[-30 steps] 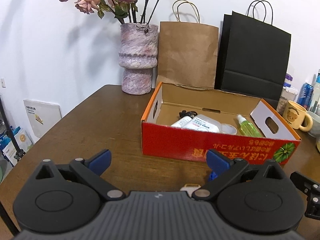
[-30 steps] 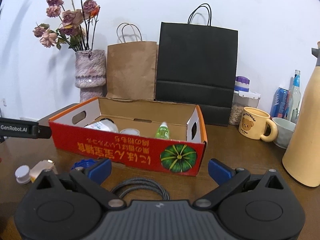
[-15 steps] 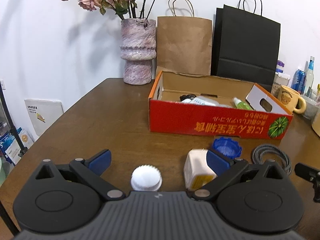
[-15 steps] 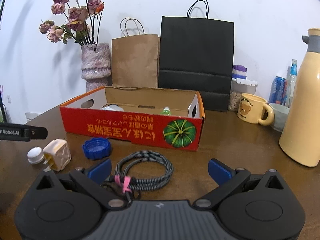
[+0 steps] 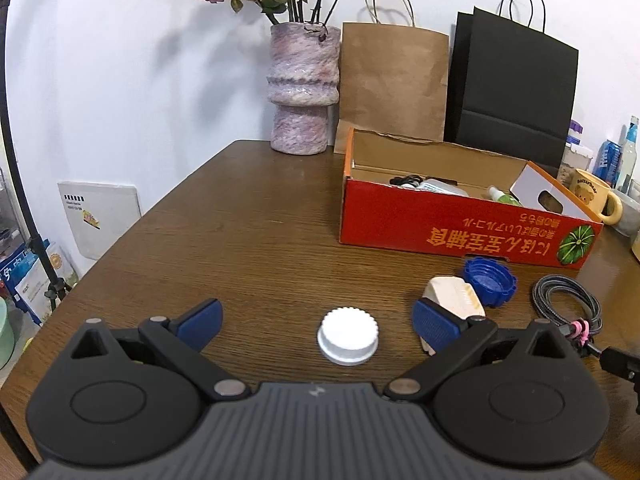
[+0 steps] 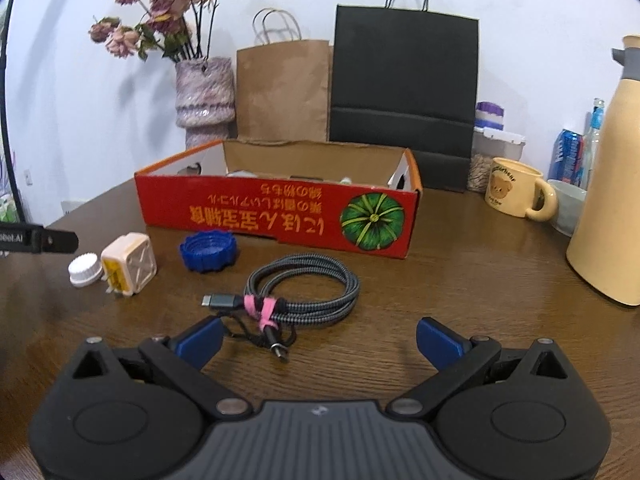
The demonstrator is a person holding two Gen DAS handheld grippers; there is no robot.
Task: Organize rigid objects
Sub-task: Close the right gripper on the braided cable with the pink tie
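Both hand-held grippers pull back from red cardboard box (image 5: 460, 224). Left hand-held gripper (image 5: 316, 320) spread, empty, now framing white bottle cap (image 5: 348, 341) on counter (image 5: 240, 240). Right hand-held gripper (image 6: 318, 338) spread over coiled cable (image 6: 304, 290). Beige plug adapter (image 6: 128, 264) and blue cap (image 6: 208, 250) just beside box. Pickup likely next.

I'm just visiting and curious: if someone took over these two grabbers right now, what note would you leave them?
Left gripper: open, empty, lined up on the white cap.
Right gripper: open, empty, near the coiled cable.
Done: a few items, including a green bottle, lie in the red box.
Left: white cap, beige plug, blue lid and cable sit on the table before the box.
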